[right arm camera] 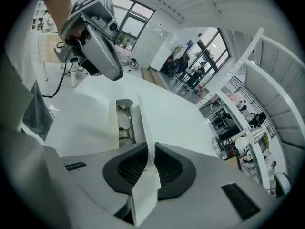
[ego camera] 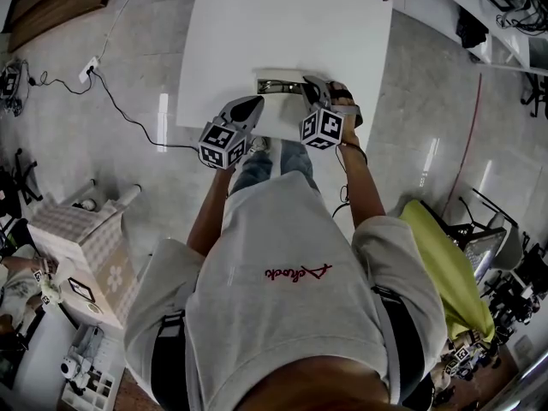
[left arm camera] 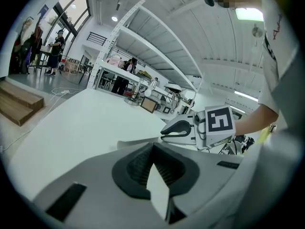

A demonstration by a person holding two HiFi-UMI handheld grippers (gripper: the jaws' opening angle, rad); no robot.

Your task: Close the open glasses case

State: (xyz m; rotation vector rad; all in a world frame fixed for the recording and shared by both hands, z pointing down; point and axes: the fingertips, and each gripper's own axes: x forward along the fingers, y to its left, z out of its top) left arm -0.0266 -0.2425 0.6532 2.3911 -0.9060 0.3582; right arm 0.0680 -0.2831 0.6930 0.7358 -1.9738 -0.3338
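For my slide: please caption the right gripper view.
Right gripper clamps the raised white lid of the open glasses case; dark-framed glasses lie inside.

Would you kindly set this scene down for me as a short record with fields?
table: white
glasses case: open, near the table's front edge
glasses: lying inside the case
right tongs: shut on the lid, which stands upright
left tongs: at the case's left end; grip unclear
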